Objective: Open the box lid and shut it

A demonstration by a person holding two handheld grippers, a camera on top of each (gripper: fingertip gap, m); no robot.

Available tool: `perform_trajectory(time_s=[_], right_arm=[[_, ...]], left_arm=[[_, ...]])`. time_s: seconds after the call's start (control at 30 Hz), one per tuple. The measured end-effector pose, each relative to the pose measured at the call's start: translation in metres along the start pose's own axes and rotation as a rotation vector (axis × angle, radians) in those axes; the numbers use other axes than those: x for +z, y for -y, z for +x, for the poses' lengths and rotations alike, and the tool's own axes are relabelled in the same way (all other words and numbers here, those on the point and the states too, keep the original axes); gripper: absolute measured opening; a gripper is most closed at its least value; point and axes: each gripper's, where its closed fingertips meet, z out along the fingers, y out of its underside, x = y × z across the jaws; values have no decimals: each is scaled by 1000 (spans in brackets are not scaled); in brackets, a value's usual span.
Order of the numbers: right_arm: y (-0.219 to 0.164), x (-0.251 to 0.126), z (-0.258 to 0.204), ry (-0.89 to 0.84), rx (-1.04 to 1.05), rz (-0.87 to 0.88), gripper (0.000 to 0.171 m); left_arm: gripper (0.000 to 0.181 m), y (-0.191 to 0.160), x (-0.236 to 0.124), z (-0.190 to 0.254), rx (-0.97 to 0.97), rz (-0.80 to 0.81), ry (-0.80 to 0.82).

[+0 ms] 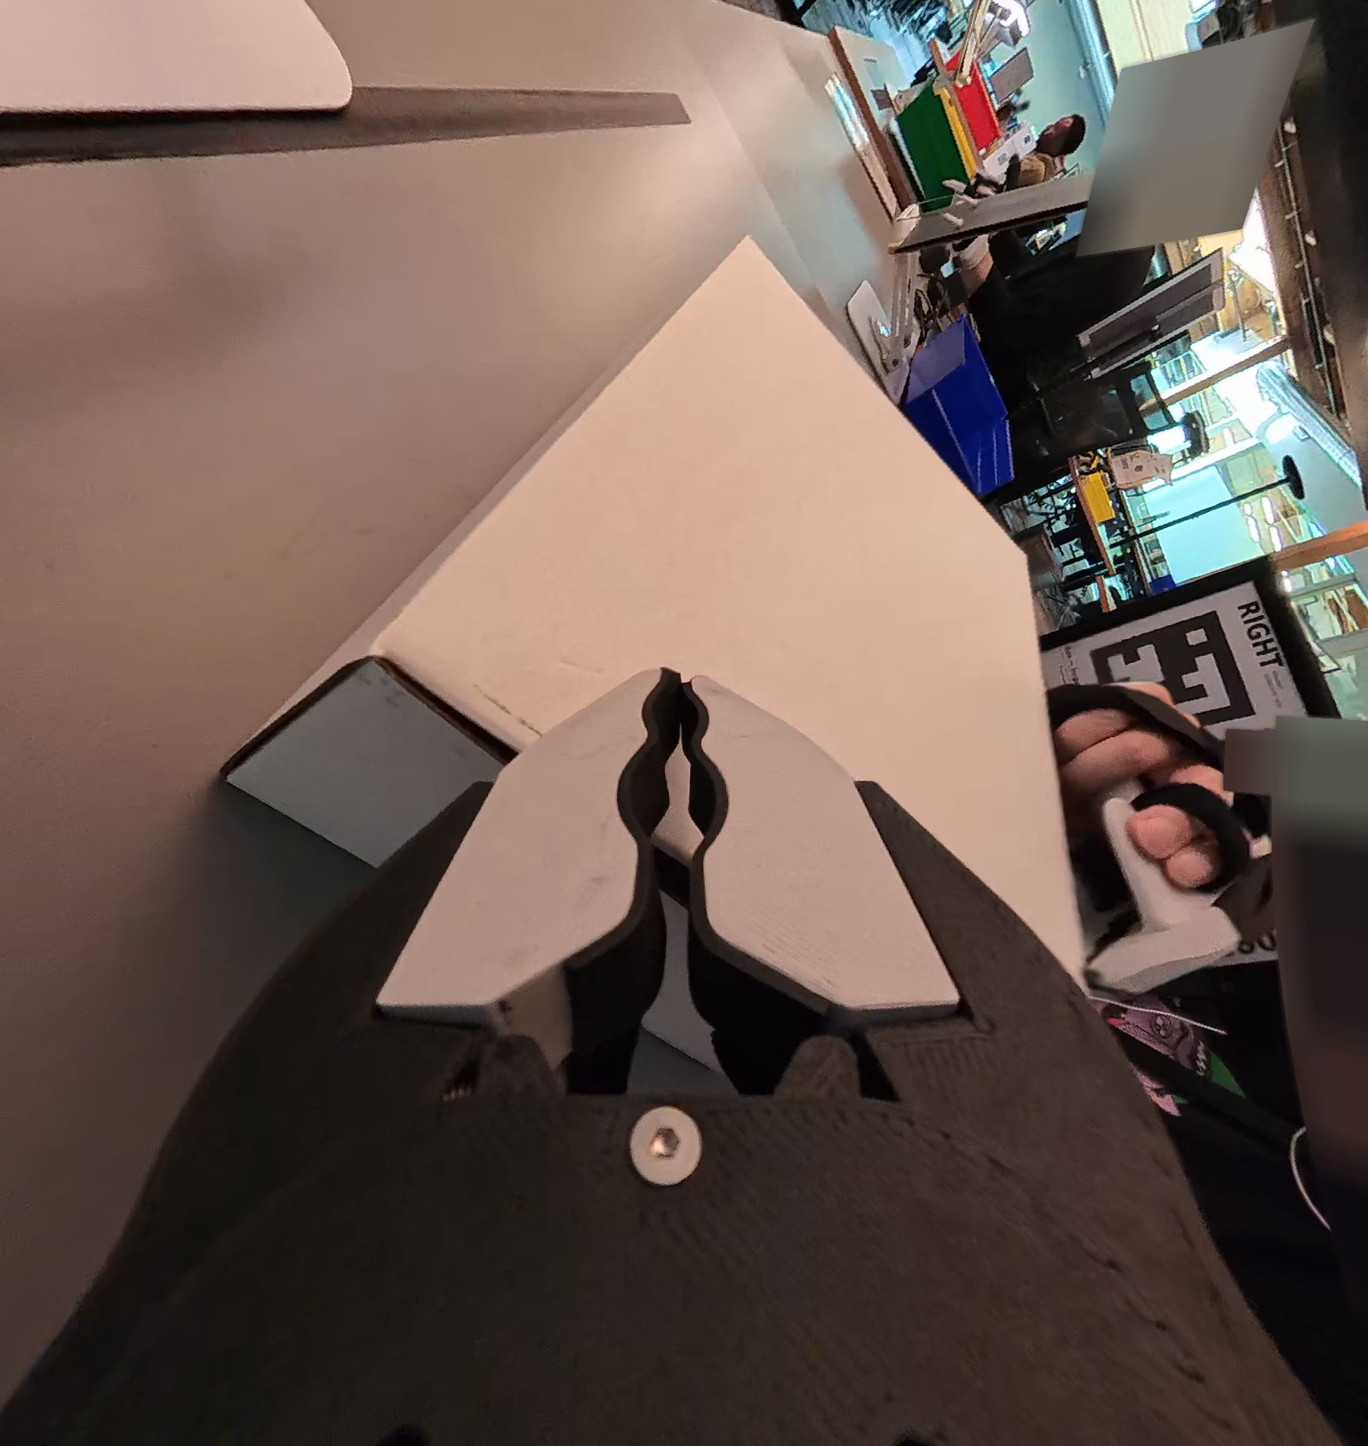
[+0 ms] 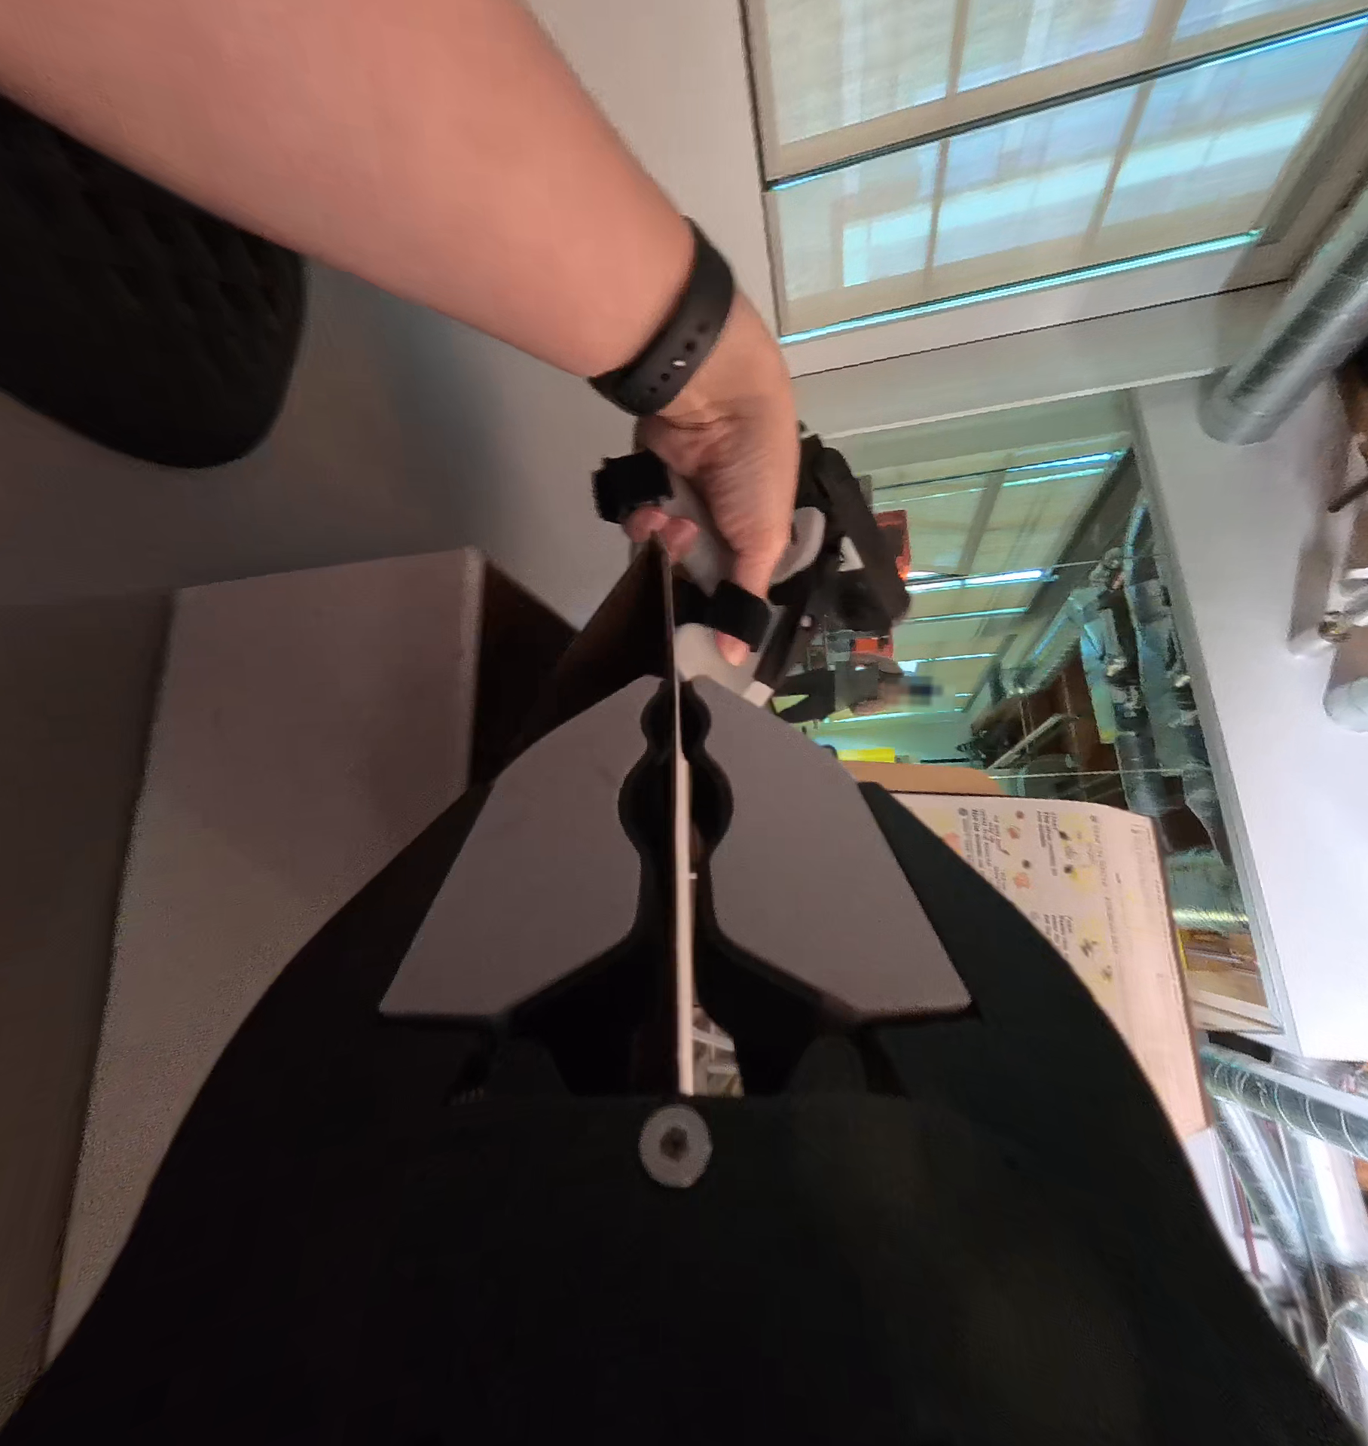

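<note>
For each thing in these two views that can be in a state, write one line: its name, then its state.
Left gripper: shut, fingers together, holding nothing, over the box.
Right gripper: shut on the lid's edge.
Box: resting on the table.
Lid: lifted, open, seen edge-on between the fingers.
Hand: gripping the far gripper's handle.
Wristband: fastened on the wrist.

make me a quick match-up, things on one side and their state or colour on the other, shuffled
1. left gripper
2. right gripper
3. box lid
4. wristband

a. black, around a forearm
b. shut on nothing, over the white box
c. clamped on a thin panel
d. raised on edge, pinched between fingers

Pairs: 1-b, 2-c, 3-d, 4-a
</note>
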Motion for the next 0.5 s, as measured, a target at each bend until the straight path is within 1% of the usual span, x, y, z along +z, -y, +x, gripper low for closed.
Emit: perform_trajectory(time_s=[0.03, 0.13, 0.23, 0.3, 0.43, 0.5], right_arm=[[0, 0, 5, 8, 21, -5, 2], [-4, -2, 0, 127, 105, -29, 4], [-8, -6, 2, 82, 39, -31, 5], [-14, -7, 1, 90, -1, -59, 9], [-26, -11, 0, 137, 58, -103, 11], [-28, -11, 0, 134, 51, -108, 11]], left_arm=[[0, 1, -1, 1, 4, 3, 2], [0, 1, 0, 1, 1, 4, 7], [0, 1, 0, 1, -3, 5, 7], [0, 2, -1, -1, 2, 2, 29], [0, 1, -3, -2, -4, 5, 27], [0, 2, -3, -2, -10, 10, 17]])
